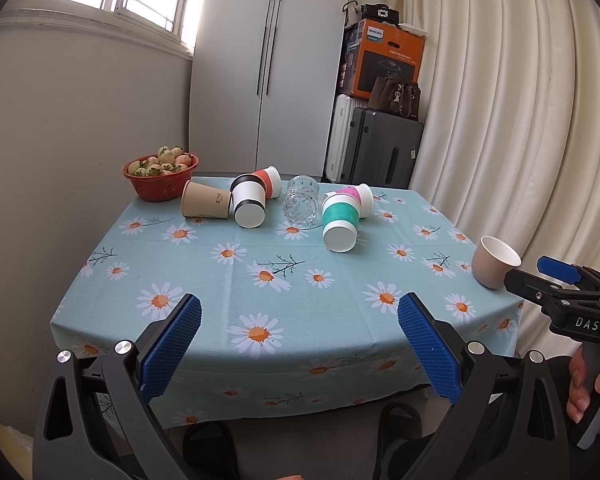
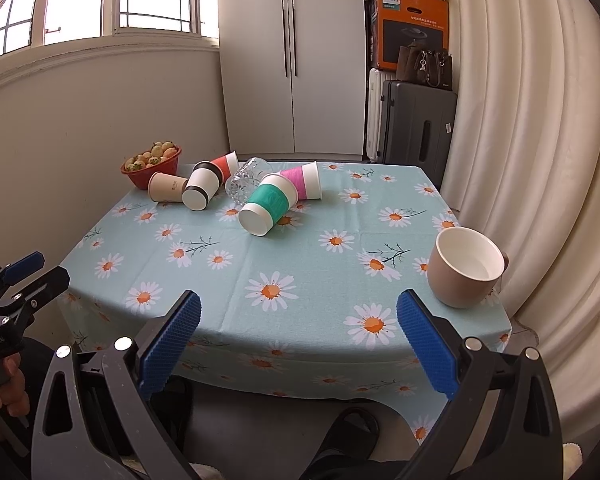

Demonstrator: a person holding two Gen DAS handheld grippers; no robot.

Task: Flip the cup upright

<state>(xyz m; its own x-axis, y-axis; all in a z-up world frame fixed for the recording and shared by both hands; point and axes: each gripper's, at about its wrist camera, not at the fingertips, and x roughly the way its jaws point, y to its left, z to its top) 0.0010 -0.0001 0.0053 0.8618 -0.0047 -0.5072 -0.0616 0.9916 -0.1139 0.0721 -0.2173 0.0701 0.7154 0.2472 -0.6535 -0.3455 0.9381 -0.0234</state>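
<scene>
Several cups lie on their sides at the far part of the table: a tan paper cup (image 1: pixel 204 200) (image 2: pixel 168 188), a black-banded white cup (image 1: pixel 249 204) (image 2: pixel 200 190), a red-sleeved cup (image 1: pixel 268 182) (image 2: pixel 224 163), a clear glass (image 1: pixel 300 205) (image 2: pixel 246 180), a teal-sleeved cup (image 1: pixel 340 222) (image 2: pixel 268 210) and a pink-sleeved cup (image 1: pixel 358 198) (image 2: pixel 304 180). A beige mug (image 1: pixel 494 266) (image 2: pixel 464 266) stands upright at the right edge. My left gripper (image 1: pixel 300 340) is open and empty over the near edge. My right gripper (image 2: pixel 298 338) is open and empty, just left of the mug.
A red colander of strawberries (image 1: pixel 160 176) (image 2: pixel 152 166) sits at the far left corner. The daisy tablecloth (image 1: pixel 300 280) covers the table. A wall stands at left, a curtain (image 1: pixel 520 120) at right, a cabinet and suitcases (image 1: pixel 380 148) behind.
</scene>
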